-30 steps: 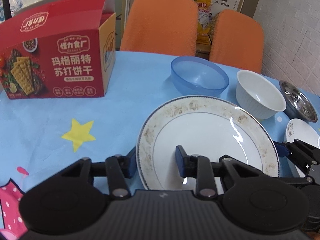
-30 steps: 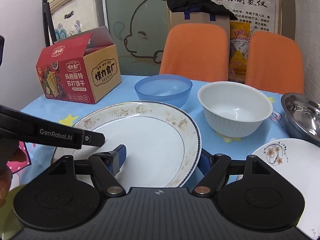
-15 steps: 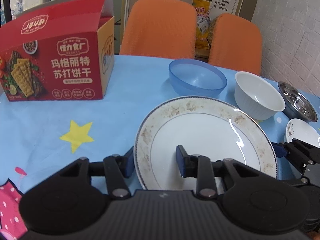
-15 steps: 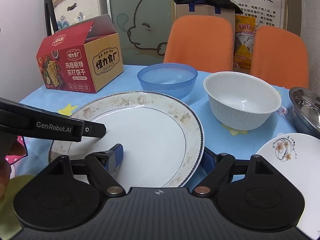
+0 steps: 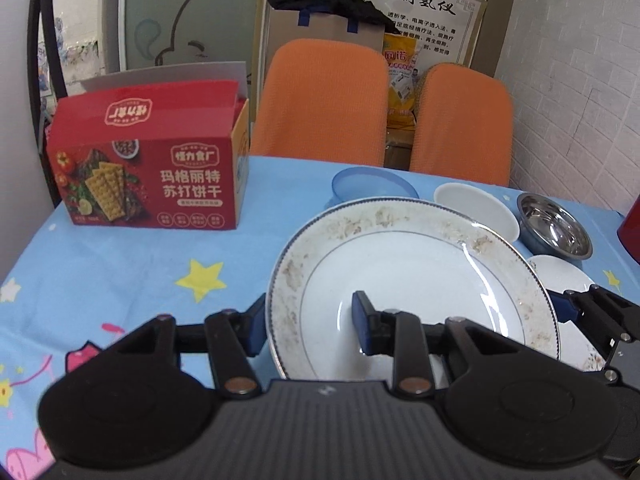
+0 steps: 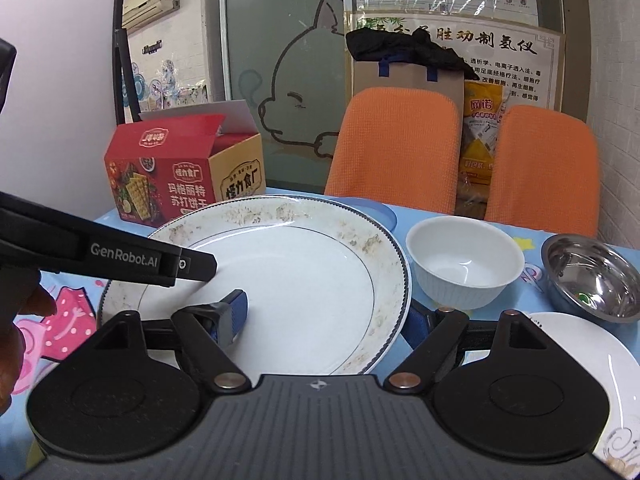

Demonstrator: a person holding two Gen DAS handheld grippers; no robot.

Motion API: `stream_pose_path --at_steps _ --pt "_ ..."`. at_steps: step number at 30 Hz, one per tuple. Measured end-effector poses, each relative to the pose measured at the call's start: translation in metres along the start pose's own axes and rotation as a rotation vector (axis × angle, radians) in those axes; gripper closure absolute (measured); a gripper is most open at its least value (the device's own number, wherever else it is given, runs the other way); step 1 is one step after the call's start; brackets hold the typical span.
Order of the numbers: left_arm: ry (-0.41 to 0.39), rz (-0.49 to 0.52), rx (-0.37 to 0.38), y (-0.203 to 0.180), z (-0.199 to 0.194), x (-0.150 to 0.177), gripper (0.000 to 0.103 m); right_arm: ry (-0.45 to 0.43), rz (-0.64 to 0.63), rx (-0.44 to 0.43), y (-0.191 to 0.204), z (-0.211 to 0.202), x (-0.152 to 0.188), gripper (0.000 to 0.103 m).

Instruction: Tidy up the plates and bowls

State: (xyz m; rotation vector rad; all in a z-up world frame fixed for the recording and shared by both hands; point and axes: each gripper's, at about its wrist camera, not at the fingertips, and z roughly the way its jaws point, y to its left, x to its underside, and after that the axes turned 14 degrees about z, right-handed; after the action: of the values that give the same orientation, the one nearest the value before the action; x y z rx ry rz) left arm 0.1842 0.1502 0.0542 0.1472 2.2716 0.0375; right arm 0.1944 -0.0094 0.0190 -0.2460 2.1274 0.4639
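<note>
Now large plate (image 5: 420,264) rim clamped, left tool (image 5: 310,322), right tool (image 6: 326,314)

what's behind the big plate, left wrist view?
Behind the big plate, the blue bowl shows only its far rim and left side; the plate covers the rest. The white bowl beside it is partly covered too.

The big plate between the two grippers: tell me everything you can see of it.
The big plate is round, white and glossy, looks ceramic, with a dark beaded edge, a thin ring inside and worn brownish-gold speckling on its broad rim. It is empty. The left gripper straddles its left rim, the right gripper its right rim. Its far edge overlaps the blue bowl. Contact with the tablecloth is hidden.
</note>
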Motion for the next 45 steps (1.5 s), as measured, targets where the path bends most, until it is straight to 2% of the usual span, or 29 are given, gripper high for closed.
stream_pose_path --at_steps 10,17,23,28,34,37,45 --pt "0.067 -0.013 -0.016 -0.008 -0.046 0.08 0.073 0.084 0.032 -0.044 0.028 -0.053 0.068 0.0" --pt "0.061 0.011 -0.03 -0.017 -0.051 0.105 0.073 0.11 0.063 -0.029 0.031 -0.064 0.097 0.0" --pt "0.016 0.013 -0.043 -0.014 -0.054 0.109 0.066 0.094 0.073 -0.029 0.03 -0.065 0.1 0.0" --pt "-0.026 -0.036 -0.048 -0.004 -0.064 0.104 0.054 0.045 0.102 -0.02 0.026 -0.075 0.098 0.0" --pt "-0.054 -0.032 -0.05 -0.006 -0.074 0.097 0.051 -0.032 0.12 -0.006 0.014 -0.09 0.087 0.0" --pt "-0.059 -0.029 -0.028 -0.015 -0.074 0.093 0.048 -0.032 0.157 -0.004 0.001 -0.095 0.086 0.0" --pt "-0.064 0.061 0.024 -0.06 -0.069 0.074 0.044 -0.053 0.262 0.081 -0.052 -0.111 0.088 0.0"
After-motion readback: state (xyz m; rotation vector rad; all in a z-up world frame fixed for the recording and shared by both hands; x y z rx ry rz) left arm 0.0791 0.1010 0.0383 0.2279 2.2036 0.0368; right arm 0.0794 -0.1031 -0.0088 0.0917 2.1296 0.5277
